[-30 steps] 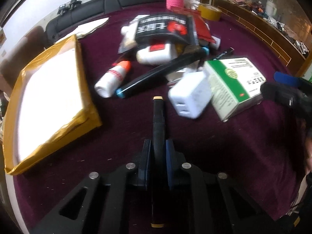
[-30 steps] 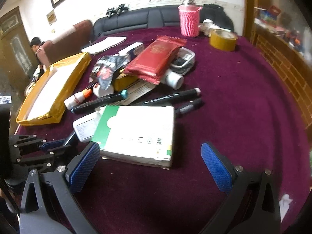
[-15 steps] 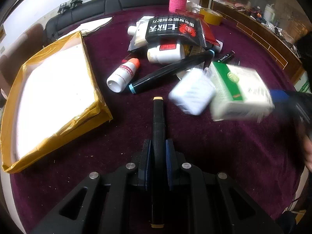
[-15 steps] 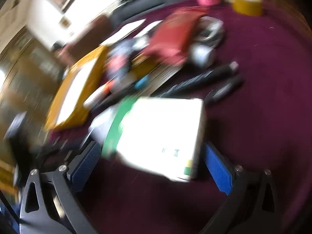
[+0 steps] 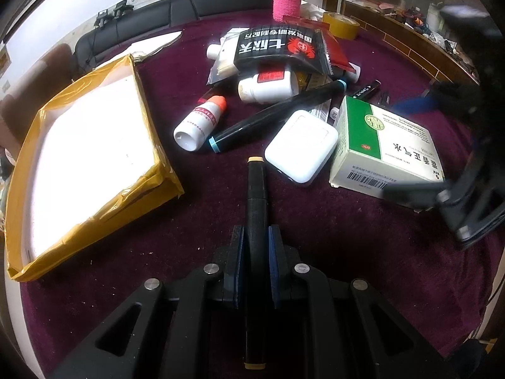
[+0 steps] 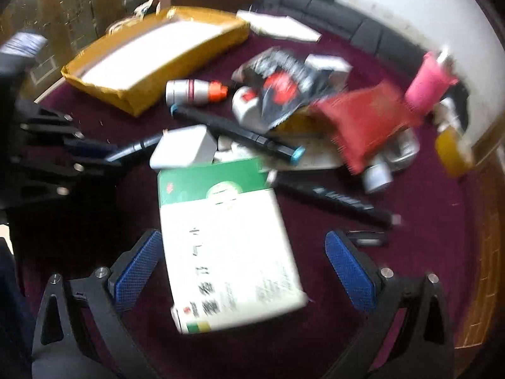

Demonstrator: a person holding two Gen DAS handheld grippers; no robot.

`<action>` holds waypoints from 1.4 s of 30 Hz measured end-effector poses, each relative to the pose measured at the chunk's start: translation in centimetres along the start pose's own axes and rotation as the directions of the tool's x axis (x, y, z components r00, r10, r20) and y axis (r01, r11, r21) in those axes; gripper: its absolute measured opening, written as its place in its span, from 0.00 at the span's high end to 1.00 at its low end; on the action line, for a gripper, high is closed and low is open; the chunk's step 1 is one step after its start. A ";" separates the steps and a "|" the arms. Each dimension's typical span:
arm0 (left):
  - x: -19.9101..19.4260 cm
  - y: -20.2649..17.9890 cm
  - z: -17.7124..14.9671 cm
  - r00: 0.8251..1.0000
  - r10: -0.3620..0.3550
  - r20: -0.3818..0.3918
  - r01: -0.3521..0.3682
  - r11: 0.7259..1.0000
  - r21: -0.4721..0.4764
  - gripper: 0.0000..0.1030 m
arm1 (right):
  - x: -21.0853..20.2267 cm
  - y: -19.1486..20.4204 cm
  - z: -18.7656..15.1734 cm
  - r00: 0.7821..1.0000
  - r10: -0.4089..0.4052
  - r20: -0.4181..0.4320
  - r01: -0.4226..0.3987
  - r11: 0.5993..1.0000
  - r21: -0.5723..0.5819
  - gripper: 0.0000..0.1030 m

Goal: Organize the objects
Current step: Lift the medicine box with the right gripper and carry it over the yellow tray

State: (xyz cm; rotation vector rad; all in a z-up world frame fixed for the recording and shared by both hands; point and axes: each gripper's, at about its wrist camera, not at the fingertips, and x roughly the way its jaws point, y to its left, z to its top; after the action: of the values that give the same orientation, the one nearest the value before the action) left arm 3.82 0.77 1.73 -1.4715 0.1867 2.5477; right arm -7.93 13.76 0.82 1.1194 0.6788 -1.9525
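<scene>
Left tongs (image 5: 255, 246), lower centre of the left wrist view, are clenched on a black marker (image 5: 256, 195) with a tan cap, pointing up-frame above the maroon bench (image 5: 363, 252). Right tongs (image 6: 243, 265) stand released, blue pads spread either side of a green-and-white box (image 6: 227, 246); whether the left pad touches it cannot be told through blur. A white adapter (image 5: 301, 148) sits against the box's far end. The yellow-wrapped tray (image 5: 82, 158) lies at left.
</scene>
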 end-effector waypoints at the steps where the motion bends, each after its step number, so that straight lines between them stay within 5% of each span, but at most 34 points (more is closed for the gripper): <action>1: 0.0 0.1 0.0 1.000 -0.006 0.004 0.006 1.000 -0.007 0.88 | 0.6 0.0 -0.2 0.999 0.030 -0.019 -0.030 1.000 0.008 0.13; 2: -0.1 0.3 -0.1 1.000 -0.013 0.007 0.013 1.000 -0.012 0.88 | 1.4 0.0 -0.5 0.998 0.043 -0.049 -0.042 0.999 0.023 0.28; 4: -0.2 0.5 -0.2 0.999 -0.032 0.017 0.033 0.999 -0.026 0.88 | 1.2 0.2 -1.0 0.998 0.012 -0.058 -0.009 0.998 0.057 0.32; 16: -4.7 3.6 -1.1 0.985 -0.122 0.119 0.133 0.987 -0.092 0.88 | -7.2 1.4 -1.2 0.994 0.001 0.112 -0.028 0.971 0.236 0.32; 27: -9.6 15.3 0.1 0.977 0.012 0.211 0.041 0.969 -0.243 0.88 | -4.9 6.5 9.0 0.988 0.099 0.119 -0.120 0.975 0.185 0.32; 33: -7.4 21.6 4.0 0.982 0.067 0.174 -0.012 0.955 -0.298 0.88 | -1.5 8.0 18.1 0.991 0.097 0.090 -0.112 0.979 0.170 0.32; 42: -0.6 29.0 9.6 0.993 0.099 0.063 -0.069 0.926 -0.372 0.88 | 8.2 6.1 28.1 0.991 0.133 0.033 -0.137 0.941 0.309 0.31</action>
State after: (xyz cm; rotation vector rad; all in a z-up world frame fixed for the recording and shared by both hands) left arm -10.65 -25.55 7.39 -1.5010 -0.2642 2.8218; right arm -18.69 -13.55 6.47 1.3047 0.2826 -1.9889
